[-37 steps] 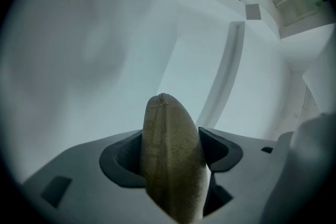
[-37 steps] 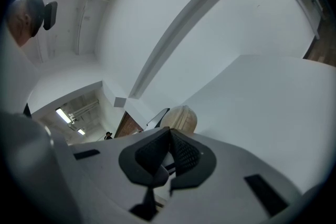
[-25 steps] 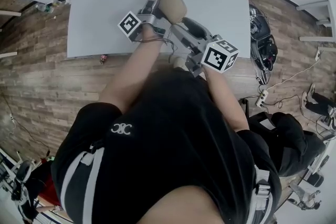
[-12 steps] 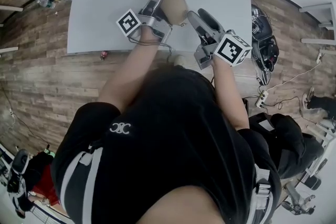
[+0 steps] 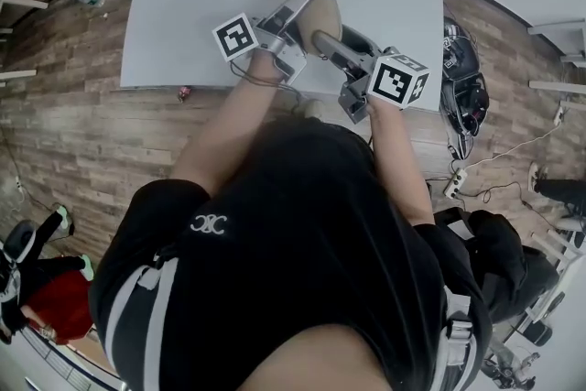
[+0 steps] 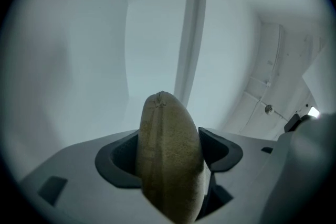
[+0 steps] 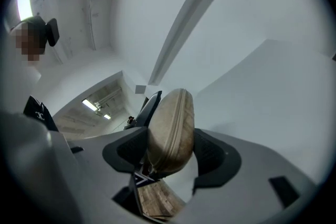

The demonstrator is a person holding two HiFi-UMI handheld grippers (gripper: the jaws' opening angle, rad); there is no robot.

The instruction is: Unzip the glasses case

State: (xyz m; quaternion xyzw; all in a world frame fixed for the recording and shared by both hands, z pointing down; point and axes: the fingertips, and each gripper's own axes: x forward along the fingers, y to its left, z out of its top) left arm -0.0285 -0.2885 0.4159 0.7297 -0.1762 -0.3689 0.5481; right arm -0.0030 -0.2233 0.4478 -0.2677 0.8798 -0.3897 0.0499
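One glasses case (image 5: 319,3) — lengthwise, pointing away

Head view: a white emblem (image 5: 212,224) sits on the back of the person's black shirt (image 5: 302,279). It reads as interlocked C-shaped curves; exact letters cannot be told.

Right gripper view: the same emblem shows small at the left edge, on black cloth.

The left cube (image 5: 236,37) on the left gripper (image 5: 311,0) and the right cube (image 5: 398,80) on the right gripper (image 5: 335,36) carry black-and-white square marker patterns, not characters.

Left gripper view: nothing legible.
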